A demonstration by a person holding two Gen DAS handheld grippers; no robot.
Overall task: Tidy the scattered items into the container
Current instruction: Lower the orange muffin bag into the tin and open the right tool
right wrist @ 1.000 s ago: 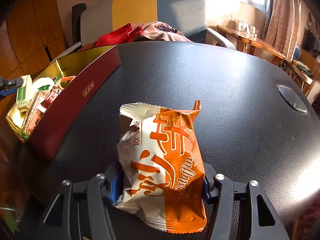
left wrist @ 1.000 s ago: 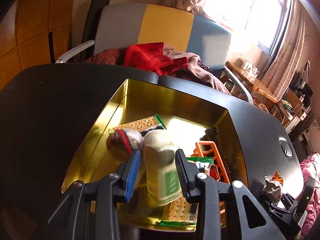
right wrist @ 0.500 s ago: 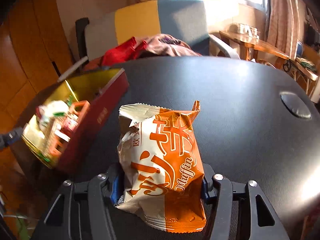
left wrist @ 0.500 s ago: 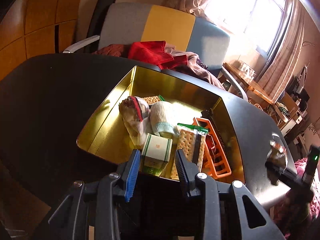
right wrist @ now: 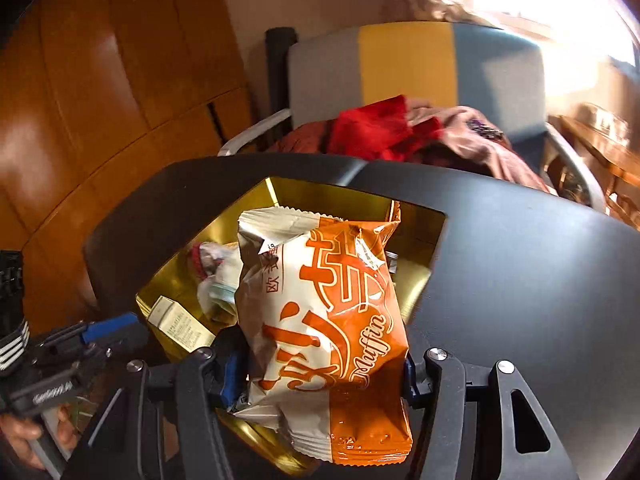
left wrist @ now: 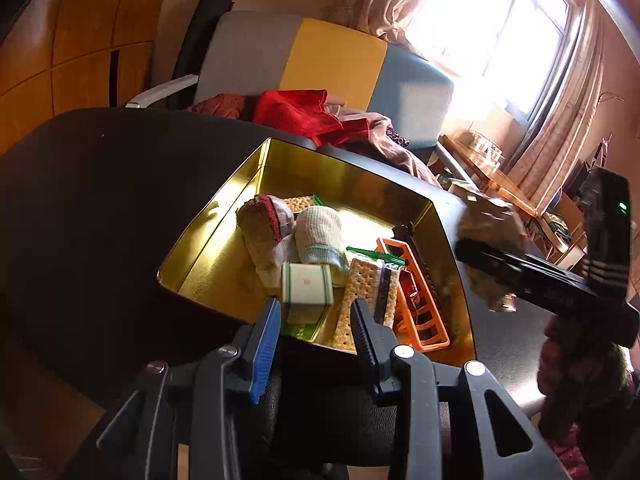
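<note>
The orange-and-white muffin packet is clamped at its lower half between the pads of the right hand-held gripper, standing upright and raised over the open gold-lined tin, whose far corner and right wall show behind it. In the left wrist view the same packet appears blurred at the right rim of the tin, gripped by the right hand-held gripper.

Inside the tin lie a brownish sock with a red band, a pale sock with a blue cuff, a small white-and-green box at the near wall, cracker packs with green ends, and an orange plastic rack along the right side. The box sits just past the tips of the left hand-held gripper, which hangs released with a gap between its blue pad and black pad and nothing between them, at the near edge of the tin.

The tin rests on a black tabletop. In the right wrist view the left hand-held gripper shows at the lower left, held by a person's hand. Beyond the far edge of the tabletop stands a chair with a grey, yellow and blue back, heaped with red and brown clothes. Wooden wall panels fill the left, and a bright curtained window the far right.
</note>
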